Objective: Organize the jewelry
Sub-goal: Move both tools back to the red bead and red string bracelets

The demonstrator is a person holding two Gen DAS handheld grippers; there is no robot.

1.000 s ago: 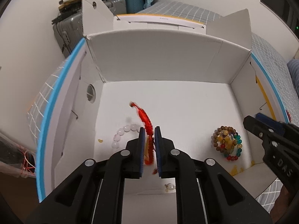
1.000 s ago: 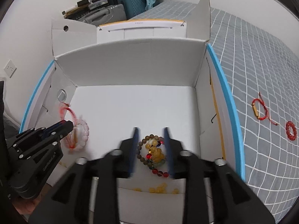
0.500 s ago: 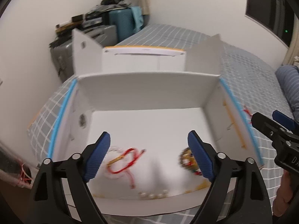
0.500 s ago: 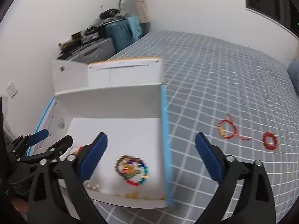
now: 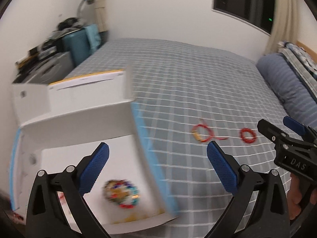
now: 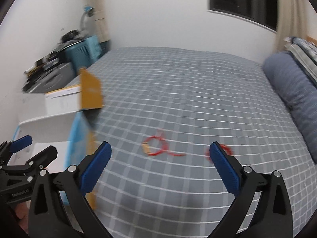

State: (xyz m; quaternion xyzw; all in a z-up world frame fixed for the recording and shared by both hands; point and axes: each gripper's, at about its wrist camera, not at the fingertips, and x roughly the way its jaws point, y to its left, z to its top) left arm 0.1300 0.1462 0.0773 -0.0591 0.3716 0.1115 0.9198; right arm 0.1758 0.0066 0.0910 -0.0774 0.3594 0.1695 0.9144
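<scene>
My left gripper (image 5: pixel 157 144) hangs over the right wall of the white box (image 5: pixel 79 123), its jaws still opening with nothing between them. A multicoloured bead bracelet (image 5: pixel 120 193) lies blurred on the box floor below it. My right gripper (image 6: pixel 160 144) is open wide and empty above the grey checked bed cover (image 6: pixel 178 91). Ahead of it lie a red cord bracelet with a gold tube (image 6: pixel 155 147) and a small red bead bracelet (image 6: pixel 226 149), the latter partly behind the right finger. In the left wrist view the cord bracelet (image 5: pixel 202 133) and the bead bracelet (image 5: pixel 247 135) lie past the box.
A blue bolster pillow (image 6: pixel 289 91) lies along the bed's right side. Suitcases and clutter (image 5: pixel 79 45) stand at the back left by the wall. The box's open flaps (image 6: pixel 91 91) stick up at the left. A hand (image 5: pixel 301 194) holds the right gripper's handle.
Both grippers opened over the box, the left letting go of a red cord bracelet, and the bead bracelet now lies free. Both then swung right and up, away from the box.
</scene>
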